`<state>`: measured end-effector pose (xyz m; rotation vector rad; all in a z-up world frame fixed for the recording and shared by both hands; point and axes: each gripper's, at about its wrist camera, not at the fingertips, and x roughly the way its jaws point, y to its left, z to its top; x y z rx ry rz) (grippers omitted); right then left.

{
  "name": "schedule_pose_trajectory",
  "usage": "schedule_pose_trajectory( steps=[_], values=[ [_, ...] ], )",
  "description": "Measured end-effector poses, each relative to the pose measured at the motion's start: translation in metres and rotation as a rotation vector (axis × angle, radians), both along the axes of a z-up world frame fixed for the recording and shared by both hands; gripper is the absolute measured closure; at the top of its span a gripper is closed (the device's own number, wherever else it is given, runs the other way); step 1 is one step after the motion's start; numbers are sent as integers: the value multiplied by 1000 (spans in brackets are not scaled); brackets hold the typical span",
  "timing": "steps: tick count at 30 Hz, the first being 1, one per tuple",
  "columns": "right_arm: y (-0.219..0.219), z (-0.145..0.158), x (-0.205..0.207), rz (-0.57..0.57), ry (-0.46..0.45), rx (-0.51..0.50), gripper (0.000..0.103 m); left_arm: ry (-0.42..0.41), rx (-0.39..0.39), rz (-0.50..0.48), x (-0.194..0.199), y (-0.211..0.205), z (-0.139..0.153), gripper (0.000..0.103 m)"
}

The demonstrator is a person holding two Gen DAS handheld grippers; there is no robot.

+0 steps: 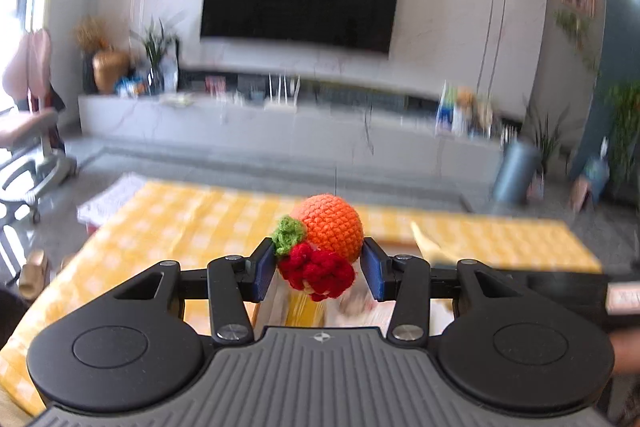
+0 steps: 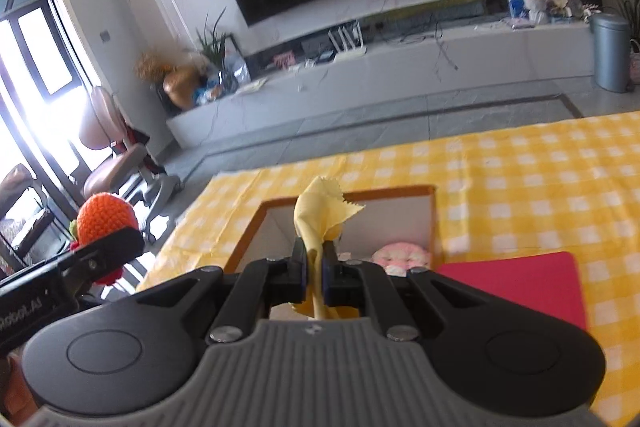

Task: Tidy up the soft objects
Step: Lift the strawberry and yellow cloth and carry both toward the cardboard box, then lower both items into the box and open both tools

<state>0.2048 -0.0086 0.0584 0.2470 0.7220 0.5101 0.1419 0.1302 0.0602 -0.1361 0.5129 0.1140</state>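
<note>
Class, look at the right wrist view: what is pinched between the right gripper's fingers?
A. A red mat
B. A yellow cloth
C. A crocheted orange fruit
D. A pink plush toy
B. The right gripper is shut on the yellow cloth, which sticks up between its fingers; the crocheted orange fruit sits in the left gripper instead.

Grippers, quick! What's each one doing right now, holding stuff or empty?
Left gripper: closed on the crocheted fruit toy.
Right gripper: shut tight on the yellow cloth.
</note>
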Motion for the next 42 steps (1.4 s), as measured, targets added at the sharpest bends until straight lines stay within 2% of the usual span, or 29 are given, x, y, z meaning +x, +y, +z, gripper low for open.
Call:
schedule_pose_trajectory(
  steps=[3, 6, 10, 13, 15, 16, 17, 18, 19, 21, 22, 24, 27, 29, 31, 35, 38, 42],
  values=[
    [16, -21, 20, 1, 42, -30, 99, 38, 9, 2, 0, 10, -12, 51],
    [32, -39, 39, 15, 69, -116, 99, 63, -17, -20, 1, 20, -22, 51],
    [52, -51, 56, 86, 13, -299, 98, 93, -79, -55, 2, 36, -36, 51],
    [59, -59, 68, 81, 8, -389, 98, 113, -77, -64, 1, 39, -43, 51],
    [62, -62, 72, 74, -17, -445, 92, 117, -69, -70, 0, 36, -45, 51],
    [62, -62, 70, 67, -37, -462, 71, 117, -61, -75, 0, 34, -45, 49],
    [61, -60, 67, 60, -58, -469, 37, 120, -50, -81, 0, 30, -43, 48],
    [57, -57, 60, 51, -93, -457, 26, 121, -34, -87, -1, 28, -42, 42],
    [51, -53, 52, 45, -128, -435, 21, 112, -18, -94, -2, 24, -41, 31],
    [39, -44, 36, 41, -155, -404, 22, 80, 5, -106, -5, 16, -36, 17],
    [32, -39, 27, 32, -161, -393, 21, 65, 12, -113, -7, 13, -34, 13],
    [17, -30, 10, 11, -172, -377, 21, 42, 26, -129, -11, 5, -29, 11],
    [-7, -17, -19, -26, -183, -358, 18, 12, 54, -197, -19, -9, -20, 2],
    [-22, -10, -39, -60, -199, -370, 15, -20, 87, -232, -26, -22, -15, 2],
    [-32, -6, -58, -115, -241, -424, 12, -59, 134, -232, -32, -37, -10, 2],
    [-48, -6, -80, -188, -269, -520, 12, -146, 188, -229, -44, -64, -5, 2],
    [-61, -5, -91, -207, -263, -475, 16, -184, 186, -247, -50, -78, -7, 2],
    [-71, -3, -101, -221, -261, -407, 16, -183, 214, -237, -49, -92, -13, 3]
  ],
)
